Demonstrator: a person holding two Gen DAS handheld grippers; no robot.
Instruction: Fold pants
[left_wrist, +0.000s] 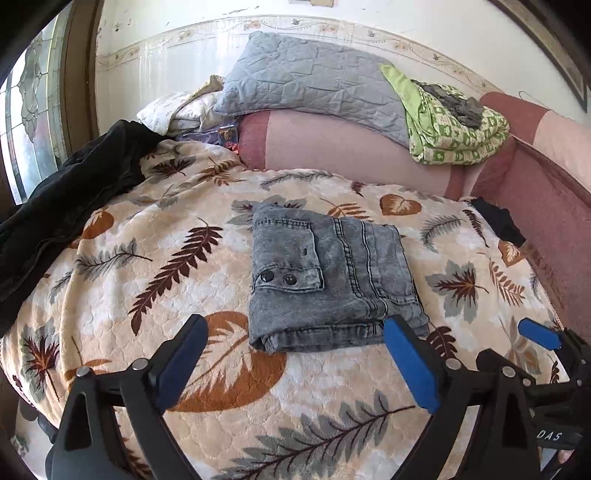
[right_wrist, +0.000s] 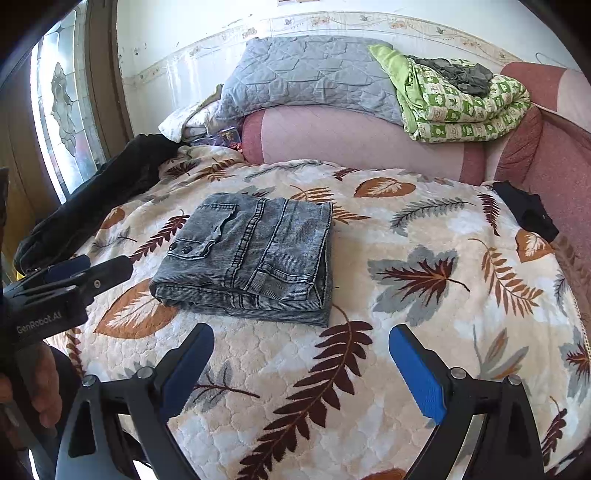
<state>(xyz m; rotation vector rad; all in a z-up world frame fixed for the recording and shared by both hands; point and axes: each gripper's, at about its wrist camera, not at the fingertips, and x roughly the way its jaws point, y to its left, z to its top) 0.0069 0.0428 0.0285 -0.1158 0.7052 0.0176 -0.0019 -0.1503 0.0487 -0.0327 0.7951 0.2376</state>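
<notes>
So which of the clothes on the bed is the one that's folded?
The grey jeans in the middle of the leaf-print blanket, folded into a neat rectangle. The black garment at the left edge and the small black item at the right lie crumpled.

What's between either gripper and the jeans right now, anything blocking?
Nothing visible. The folded jeans lie alone on the leaf-print blanket. Only bare blanket separates them from the open left gripper and the open right gripper. The black garment lies off to the left, clear of both paths.
</notes>
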